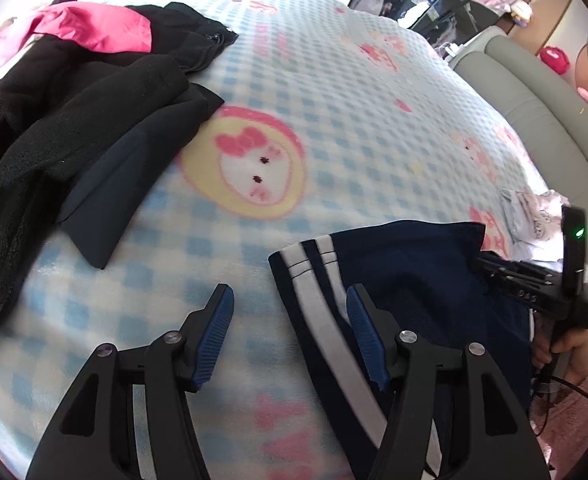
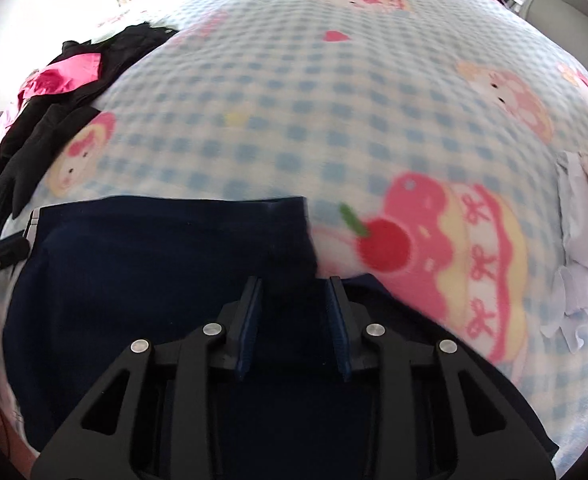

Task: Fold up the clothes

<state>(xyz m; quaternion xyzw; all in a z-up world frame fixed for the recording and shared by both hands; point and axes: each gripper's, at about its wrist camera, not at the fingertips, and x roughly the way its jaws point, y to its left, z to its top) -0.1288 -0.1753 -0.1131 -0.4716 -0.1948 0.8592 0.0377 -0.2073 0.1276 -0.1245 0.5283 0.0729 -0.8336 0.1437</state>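
- The bed blanket, blue-checked with pink cartoon prints, fills both views and serves as the folding surface.
- A heap of black and pink clothes lies at the upper left of the left wrist view, well apart from the work.
- The navy garment with white side stripes lies flat at the lower middle of the right wrist view; in the left wrist view it sits at the lower right.
- The left gripper has its fingers wide apart, with the striped edge between them and neither pad pressing on it.
- The right gripper hovers over the garment's right corner, fingers partly apart; cloth lies in the gap, but the pads seem clear of it.
- The step in hand looks like letting go after laying a fold down.
- The next move likely calls for pinching a fresh edge with both grippers and carrying it evenly across, keeping the stripes aligned.
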